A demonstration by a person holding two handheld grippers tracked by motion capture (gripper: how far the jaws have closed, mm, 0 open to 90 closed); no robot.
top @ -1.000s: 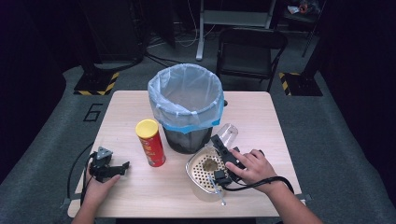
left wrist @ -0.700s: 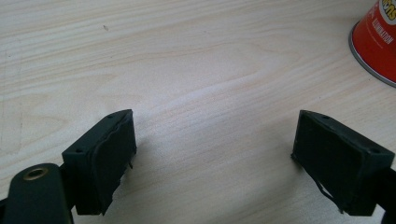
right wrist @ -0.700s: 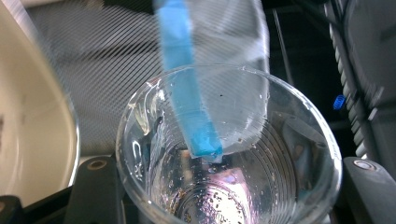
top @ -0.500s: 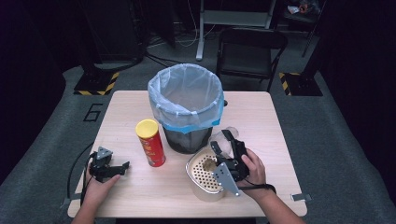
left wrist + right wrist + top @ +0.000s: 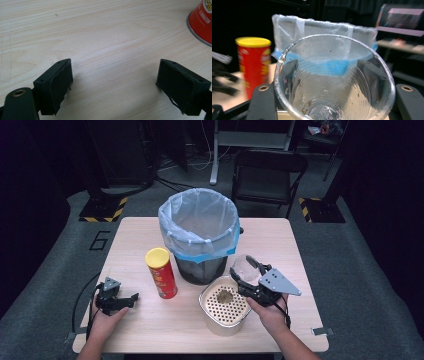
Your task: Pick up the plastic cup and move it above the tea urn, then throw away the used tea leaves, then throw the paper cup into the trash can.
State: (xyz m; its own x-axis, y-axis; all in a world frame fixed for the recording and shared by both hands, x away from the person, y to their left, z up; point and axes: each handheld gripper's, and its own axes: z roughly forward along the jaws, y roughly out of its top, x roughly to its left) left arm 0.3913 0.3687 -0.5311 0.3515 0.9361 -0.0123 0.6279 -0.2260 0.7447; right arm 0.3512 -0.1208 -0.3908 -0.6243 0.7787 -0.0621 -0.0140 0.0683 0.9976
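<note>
Your right gripper has its jaws clamped on a clear ribbed plastic cup, one black jaw on each side of the cup wall, as the right gripper view shows through the plastic. The cup sits between the jaws with its open mouth facing away from your hand, brown specks clinging to its inside and bottom. Beyond the jaws stands the dark waste bin lined with a pale blue plastic bag, and off to their left the red cylindrical snack can with a yellow lid. Just below the jaws sits the cream container with a perforated insert, some brown residue on it.

Your left gripper rests on the light wooden table, jaws spread wide with only bare wood between them; the red can's base lies ahead of the right-hand jaw.
</note>
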